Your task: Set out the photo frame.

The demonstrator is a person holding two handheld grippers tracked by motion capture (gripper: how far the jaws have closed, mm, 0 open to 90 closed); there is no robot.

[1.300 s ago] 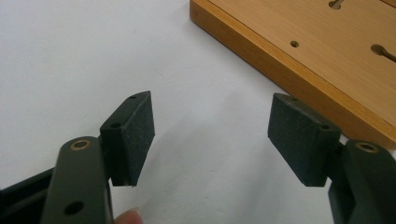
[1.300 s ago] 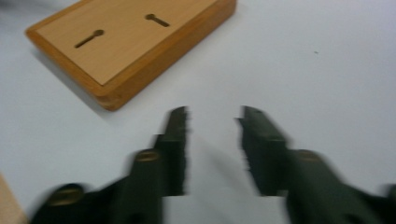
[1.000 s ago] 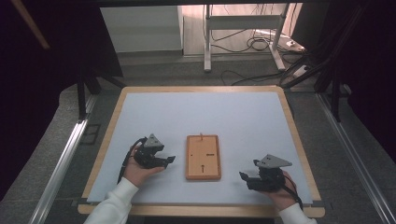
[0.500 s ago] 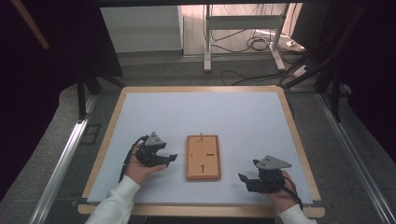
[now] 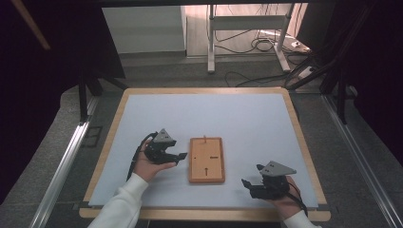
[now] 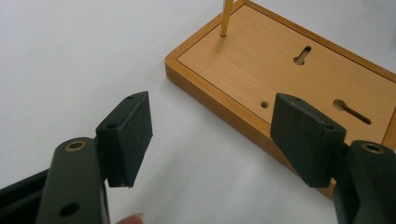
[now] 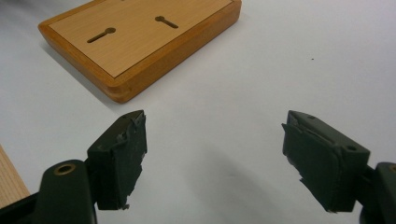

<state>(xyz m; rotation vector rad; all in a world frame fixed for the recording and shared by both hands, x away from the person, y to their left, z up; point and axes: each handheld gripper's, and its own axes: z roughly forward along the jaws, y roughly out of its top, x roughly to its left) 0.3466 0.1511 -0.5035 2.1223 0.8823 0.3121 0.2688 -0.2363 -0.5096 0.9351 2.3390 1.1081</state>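
Note:
A flat wooden board [image 5: 206,160] with keyhole slots lies on the white table top, and a thin upright peg [image 5: 205,138] stands at its far edge. My left gripper [image 5: 182,156] hovers just left of the board, pointing at its left side, open and holding nothing. In the left gripper view the board [image 6: 280,60] and peg [image 6: 226,18] lie just beyond the parted fingertips of the gripper [image 6: 215,126]. My right gripper [image 5: 252,175] sits near the table's front right, apart from the board, open and bare. Its own view shows the gripper [image 7: 215,154] wide apart with the board [image 7: 140,37] farther off.
The white surface [image 5: 237,118] is framed by a wooden rim [image 5: 204,90]. Beyond the far edge stand a metal stand's legs [image 5: 211,42] and floor cables [image 5: 256,45]. Metal rails [image 5: 62,161] run along both sides of the table.
My left gripper has shifted slightly towards the board and risen a little. The right gripper and the board have stayed where they were.

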